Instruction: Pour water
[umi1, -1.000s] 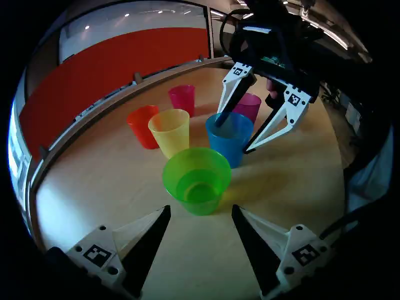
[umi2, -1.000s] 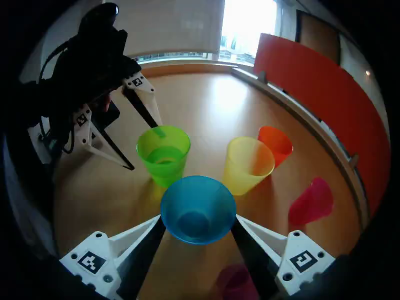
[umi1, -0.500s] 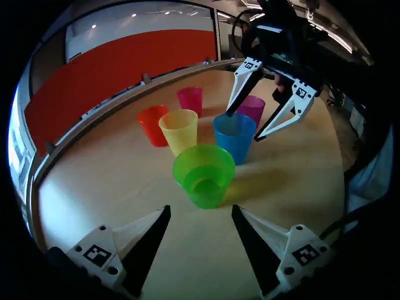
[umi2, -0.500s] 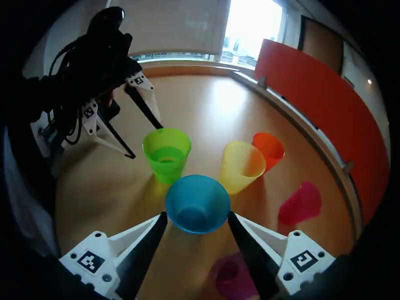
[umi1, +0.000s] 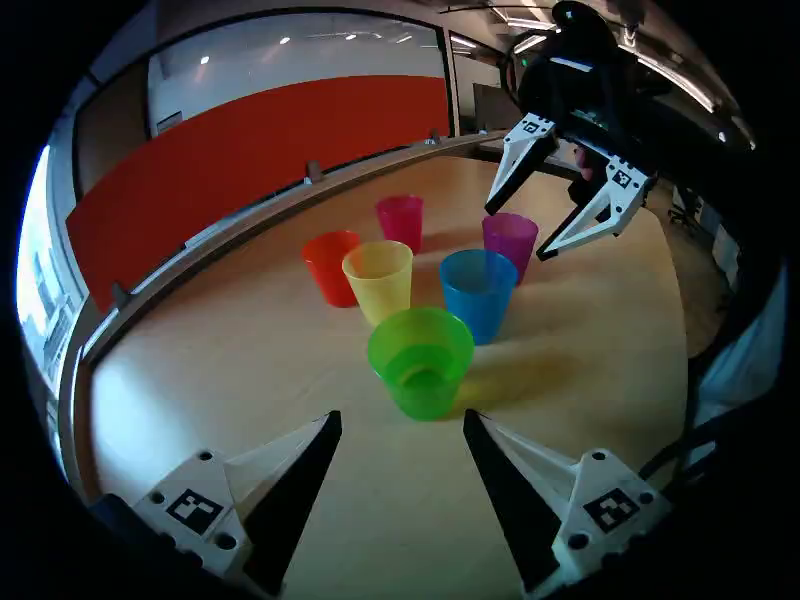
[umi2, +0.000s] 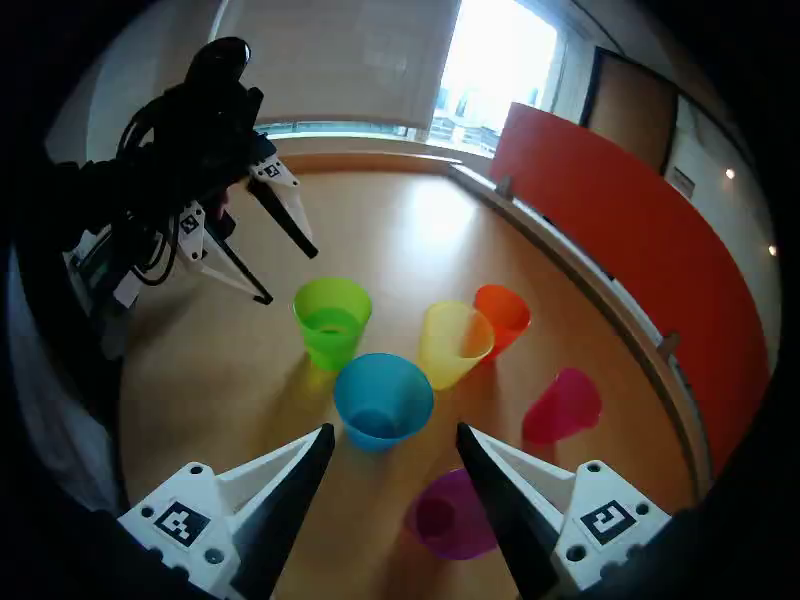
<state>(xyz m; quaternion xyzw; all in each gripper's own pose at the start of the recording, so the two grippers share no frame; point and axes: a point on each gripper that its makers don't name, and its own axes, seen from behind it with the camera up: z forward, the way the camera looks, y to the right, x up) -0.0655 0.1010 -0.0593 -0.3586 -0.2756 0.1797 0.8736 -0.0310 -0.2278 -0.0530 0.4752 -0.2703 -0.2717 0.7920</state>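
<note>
Several plastic cups stand upright in a cluster on a wooden table (umi1: 230, 350). The green cup (umi1: 421, 361) (umi2: 332, 322) holds some water and stands just ahead of my left gripper (umi1: 400, 440), which is open and empty. Behind it are the blue cup (umi1: 479, 294) (umi2: 383, 400), yellow cup (umi1: 378, 280) (umi2: 455, 343), orange cup (umi1: 331, 267) (umi2: 501, 318), pink cup (umi1: 400, 222) (umi2: 562, 407) and purple cup (umi1: 510, 244) (umi2: 449, 514). My right gripper (umi2: 392, 450) is open and empty, raised behind the blue cup. It also hangs above the purple cup, right gripper (umi1: 540, 230).
A red panel (umi1: 250, 150) (umi2: 640, 250) runs along the table's far edge behind a raised rail. A bright window (umi2: 490, 70) lies beyond the table. The left gripper (umi2: 285, 270) and the hand holding it hover over the table beside the green cup.
Both grippers have drawn back and up from the cups. The right gripper's fingers, which flanked the blue cup, now stand clear of it. The cups have not moved.
</note>
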